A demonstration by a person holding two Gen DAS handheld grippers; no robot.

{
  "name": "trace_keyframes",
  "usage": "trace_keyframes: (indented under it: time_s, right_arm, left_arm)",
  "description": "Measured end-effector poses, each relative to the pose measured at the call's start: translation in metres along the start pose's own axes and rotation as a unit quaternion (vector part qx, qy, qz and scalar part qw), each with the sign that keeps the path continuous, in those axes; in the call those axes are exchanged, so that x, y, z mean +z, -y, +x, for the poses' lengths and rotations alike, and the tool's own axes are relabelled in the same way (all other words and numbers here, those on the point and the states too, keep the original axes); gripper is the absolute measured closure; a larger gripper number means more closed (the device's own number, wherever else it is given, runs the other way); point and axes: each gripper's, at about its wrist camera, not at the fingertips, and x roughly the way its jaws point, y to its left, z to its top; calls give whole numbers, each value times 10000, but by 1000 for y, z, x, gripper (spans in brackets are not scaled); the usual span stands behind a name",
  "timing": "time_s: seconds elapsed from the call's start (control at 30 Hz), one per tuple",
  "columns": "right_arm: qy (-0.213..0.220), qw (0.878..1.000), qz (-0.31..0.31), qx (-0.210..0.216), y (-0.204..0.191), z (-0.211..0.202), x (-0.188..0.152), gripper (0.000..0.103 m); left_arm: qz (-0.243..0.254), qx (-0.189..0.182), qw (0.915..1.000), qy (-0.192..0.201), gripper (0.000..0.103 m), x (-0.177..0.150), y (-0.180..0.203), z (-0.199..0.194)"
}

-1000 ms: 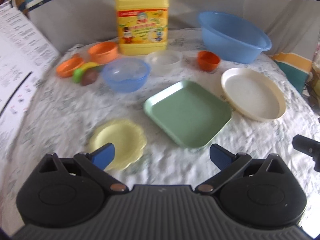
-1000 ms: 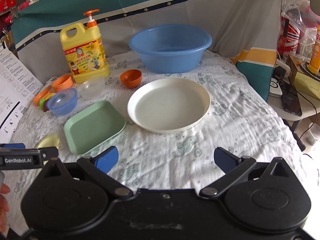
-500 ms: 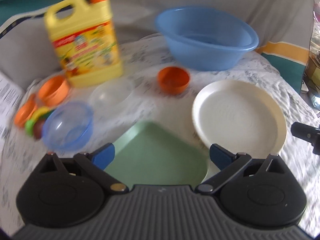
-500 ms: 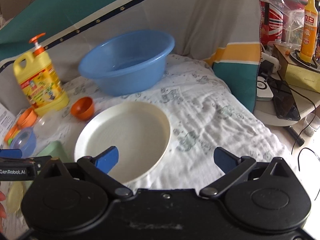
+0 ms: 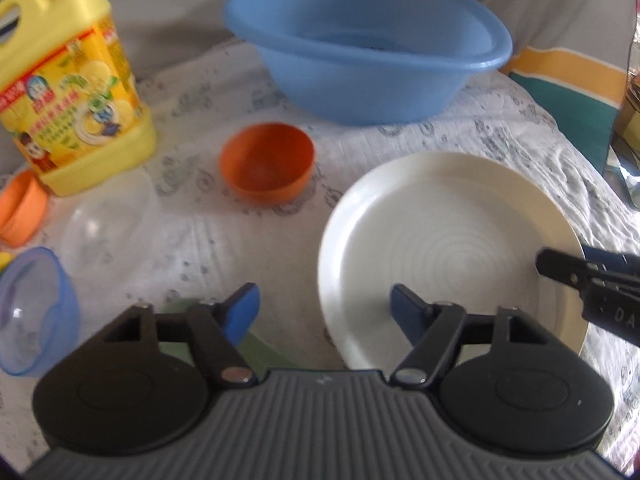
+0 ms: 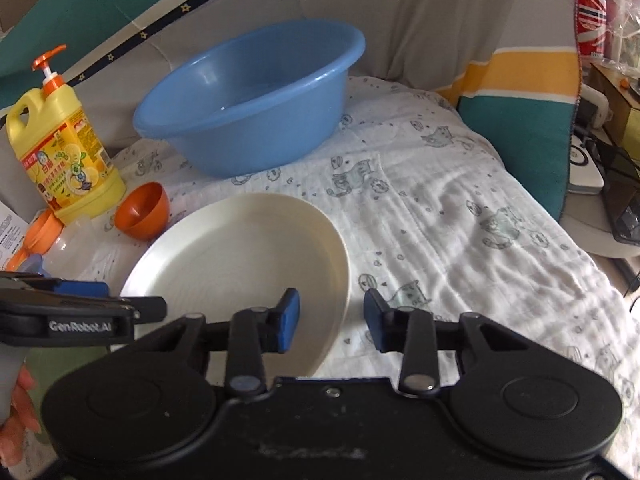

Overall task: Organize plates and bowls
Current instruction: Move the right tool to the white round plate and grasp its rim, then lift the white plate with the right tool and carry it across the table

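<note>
A round white plate [image 6: 236,264] lies on the patterned cloth [image 6: 440,216], near a blue basin [image 6: 256,100]. Both grippers straddle its rim, jaws closing, pads not yet pressing: left gripper [image 5: 324,306] at its left edge, right gripper [image 6: 331,312] at its right edge
</note>
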Motion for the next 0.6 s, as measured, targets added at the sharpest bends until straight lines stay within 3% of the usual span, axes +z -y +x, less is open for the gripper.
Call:
trace_keyframes:
  time_s: [0.03, 0.1, 0.13, 0.33, 0.6]
  right_arm:
    - [6, 10000, -23, 15, -1, 3, 0, 72]
    - [46, 9999, -100, 22, -5, 6, 0, 72]
    - [76, 9999, -147, 14, -6, 7, -1, 72]
    - [270, 9994, -224, -55, -10, 8, -6, 72]
    - [180, 9997, -27, -144, -13, -9, -2, 72]
  left_arm:
    - [17, -45, 10000, 36, 38, 0, 0, 0]
    - [90, -193, 9998, 64, 58, 0, 3, -1]
    - [135, -269, 9995, 73, 63, 0, 5, -2]
    - [266, -187, 9993, 165, 62, -6, 8, -6]
    - [237, -40, 9995, 206, 65, -4, 15, -22]
